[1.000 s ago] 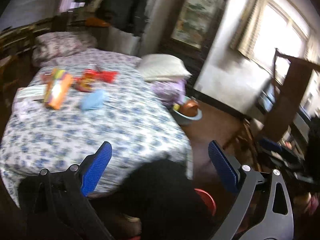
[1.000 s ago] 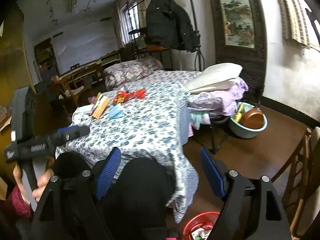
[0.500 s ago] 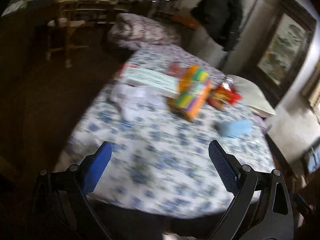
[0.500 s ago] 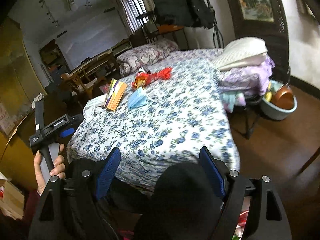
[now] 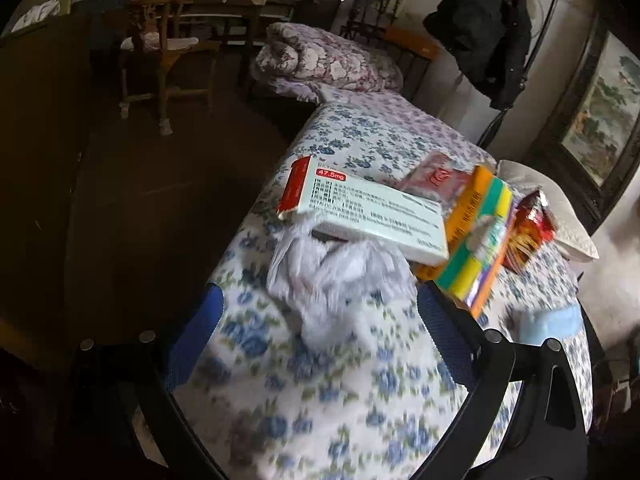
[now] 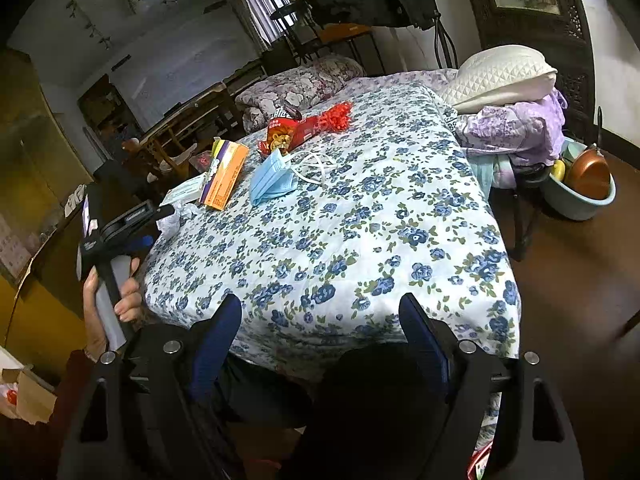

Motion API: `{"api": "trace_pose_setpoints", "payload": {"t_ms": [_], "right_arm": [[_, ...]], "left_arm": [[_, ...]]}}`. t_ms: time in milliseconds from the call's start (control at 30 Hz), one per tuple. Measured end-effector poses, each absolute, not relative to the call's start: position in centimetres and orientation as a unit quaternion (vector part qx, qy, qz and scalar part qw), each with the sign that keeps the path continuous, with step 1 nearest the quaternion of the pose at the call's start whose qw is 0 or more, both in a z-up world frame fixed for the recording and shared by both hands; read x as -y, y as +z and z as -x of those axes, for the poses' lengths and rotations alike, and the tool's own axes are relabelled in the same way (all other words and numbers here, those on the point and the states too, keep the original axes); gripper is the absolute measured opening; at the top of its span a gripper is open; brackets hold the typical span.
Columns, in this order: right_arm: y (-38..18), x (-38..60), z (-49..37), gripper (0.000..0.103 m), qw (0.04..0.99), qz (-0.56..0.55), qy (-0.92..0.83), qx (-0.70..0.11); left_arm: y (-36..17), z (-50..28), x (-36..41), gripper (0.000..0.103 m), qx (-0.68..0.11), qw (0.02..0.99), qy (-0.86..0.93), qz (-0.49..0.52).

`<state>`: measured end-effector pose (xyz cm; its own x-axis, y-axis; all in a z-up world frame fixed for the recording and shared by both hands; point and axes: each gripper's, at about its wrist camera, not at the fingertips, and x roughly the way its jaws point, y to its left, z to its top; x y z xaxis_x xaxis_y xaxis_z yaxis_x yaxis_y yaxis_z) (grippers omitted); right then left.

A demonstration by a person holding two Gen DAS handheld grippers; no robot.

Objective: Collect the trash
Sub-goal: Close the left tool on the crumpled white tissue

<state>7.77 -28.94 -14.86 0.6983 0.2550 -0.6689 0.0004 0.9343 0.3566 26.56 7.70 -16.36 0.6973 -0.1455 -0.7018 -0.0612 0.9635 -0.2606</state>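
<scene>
Left gripper (image 5: 316, 320) gapes wide around the crumpled tissue (image 5: 340, 276) mid-frame, seemingly lined up to pinch; right gripper (image 6: 320, 328) wide, empty, held back.

My left gripper (image 5: 316, 332) has black curved arms with round silver screws and blue textured pads (image 5: 192, 340). My right gripper (image 6: 320, 336) looks the same. My left hand (image 6: 108, 300) shows bare skin around a grey handle (image 6: 108, 304), with a dark red sleeve (image 6: 72, 384) below.
</scene>
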Motion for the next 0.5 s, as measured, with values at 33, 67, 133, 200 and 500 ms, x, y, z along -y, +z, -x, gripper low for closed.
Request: {"api": "trace_pose_setpoints", "payload": {"t_ms": [33, 67, 133, 200, 500], "right_arm": [[-14.9, 28.8, -8.0, 0.080, 0.906, -0.164, 0.071, -0.383], [-15.0, 28.7, -8.1, 0.080, 0.907, -0.163, 0.073, -0.382], [-15.0, 28.4, -8.4, 0.080, 0.908, -0.161, 0.078, -0.378], [-15.1, 28.1, -8.7, 0.080, 0.910, -0.159, 0.082, -0.375], [-15.1, 27.2, -9.0, 0.080, 0.911, -0.154, 0.092, -0.371]], "left_arm": [[-16.5, -27.1, -7.5, 0.094, -0.391, 0.911, -0.018, 0.132], [-16.7, -27.3, -7.4, 0.093, -0.391, 0.911, -0.011, 0.129], [-16.4, -27.0, -7.3, 0.086, -0.377, 0.916, -0.017, 0.135], [-16.2, -26.3, -7.2, 0.063, -0.369, 0.918, -0.036, 0.139], [-15.5, -22.3, -4.3, 0.027, -0.359, 0.909, -0.152, 0.150]]}}
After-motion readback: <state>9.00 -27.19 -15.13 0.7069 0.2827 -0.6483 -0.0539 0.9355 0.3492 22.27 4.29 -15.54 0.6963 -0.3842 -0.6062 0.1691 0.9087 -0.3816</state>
